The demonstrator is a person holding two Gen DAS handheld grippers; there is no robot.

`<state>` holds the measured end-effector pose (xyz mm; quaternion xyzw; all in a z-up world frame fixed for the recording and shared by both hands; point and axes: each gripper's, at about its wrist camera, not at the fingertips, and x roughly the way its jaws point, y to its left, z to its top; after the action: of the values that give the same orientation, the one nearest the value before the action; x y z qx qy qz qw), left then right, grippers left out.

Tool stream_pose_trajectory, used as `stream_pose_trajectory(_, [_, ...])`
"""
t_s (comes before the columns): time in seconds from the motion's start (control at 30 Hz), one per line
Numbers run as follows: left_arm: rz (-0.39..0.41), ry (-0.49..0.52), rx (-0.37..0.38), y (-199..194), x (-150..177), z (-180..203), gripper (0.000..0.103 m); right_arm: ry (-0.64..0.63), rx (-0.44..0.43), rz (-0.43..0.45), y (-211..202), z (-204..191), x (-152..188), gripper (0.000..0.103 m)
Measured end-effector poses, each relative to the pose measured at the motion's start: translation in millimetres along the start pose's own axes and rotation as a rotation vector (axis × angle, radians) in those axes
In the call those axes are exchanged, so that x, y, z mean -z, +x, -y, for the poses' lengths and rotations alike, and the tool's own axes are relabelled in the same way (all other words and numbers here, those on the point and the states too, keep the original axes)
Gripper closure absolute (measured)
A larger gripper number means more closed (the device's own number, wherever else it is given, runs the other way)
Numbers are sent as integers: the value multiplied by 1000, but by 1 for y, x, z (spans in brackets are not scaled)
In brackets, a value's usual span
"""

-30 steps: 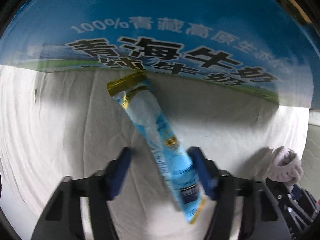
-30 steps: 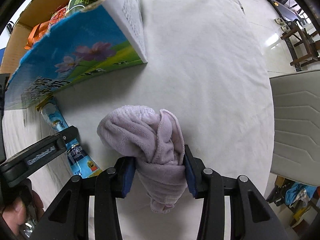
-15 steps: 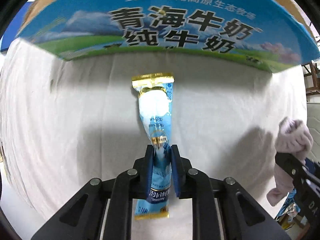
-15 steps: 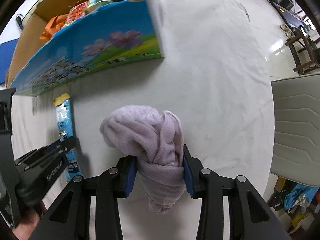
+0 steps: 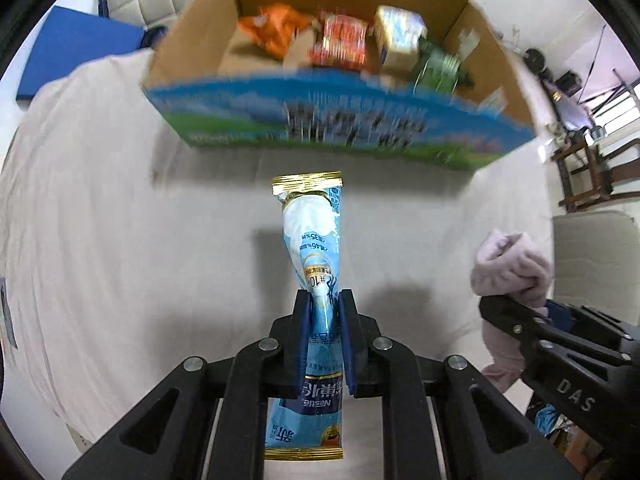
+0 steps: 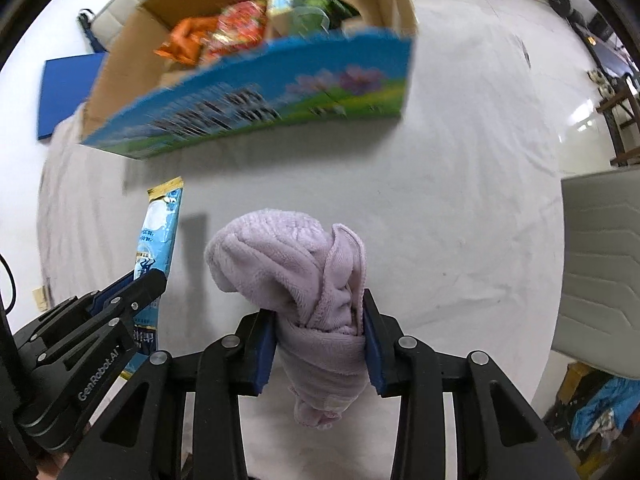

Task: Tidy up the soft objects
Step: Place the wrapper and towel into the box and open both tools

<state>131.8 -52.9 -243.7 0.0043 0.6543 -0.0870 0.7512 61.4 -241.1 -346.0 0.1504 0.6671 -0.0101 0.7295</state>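
Left wrist view: left gripper (image 5: 324, 316) has its blue pads pinched on the lower-middle of a blue Nestlé pouch (image 5: 314, 256), gold-sealed end pointing ahead toward the cardboard box (image 5: 336, 136). Grip sits low on the pouch, so most of its length sticks out forward; probably deliberate, to lead with the free end over the box wall. Pouch is clear of the white cloth-covered table (image 5: 120, 240).

Right wrist view: right gripper (image 6: 320, 344) fingers are closed on a bunched lilac towel (image 6: 296, 272), squeezed at its waist, with a rounded lump above the pads and a tail hanging below. Holding it bundled should keep it from unfolding in transit.

Box is open-topped and already holds snack packs (image 5: 344, 40) in orange, red, yellow and green. Both held items are short of it, in the air.

Versus 0.5 s ago: both cameras now look down into the box interior instead of at its printed side, so both grippers have risen. Background is motion-blurred. Grips on both items are unchanged.
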Motion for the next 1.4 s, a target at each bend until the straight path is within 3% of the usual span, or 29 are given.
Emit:
stream_pose_trajectory(0.13, [72,-2,50,-41,-10,0,91,-18,-39,52,-34,-15,-14,64])
stream_pose_trajectory(0.37, [174,-4,122,-97,-82,-16,91,-41,-105,127,-80,-44,-56,64])
stream_pose_trajectory(0.6, [186,9,107,-96,-147,-31,91,-34,-105,153,-80,-68,-119,64])
stream_pose_trajectory(0.73, [148,8,106,-78,-181,-40,91,-30,-83,131,-61,-77,-152,64])
stream_pose_trajectory(0.97, [0,-14,140,-17,-223,-54,91,27,-75,43,-2,-81,-197,64])
stream_pose_trajectory(1.23, [-107,-36,117,39,-233,-62,91,20,-19,-30,52,-85,-219,63])
stream_pose_trajectory(1.33, [-134,-35,96,49,-232,-62,90,6,-15,-62,65,-84,-221,59])
stream_pose_trajectory(1.4, [-137,-55,76,49,-230,-65,82,-1,-13,-78,70,-83,-221,49])
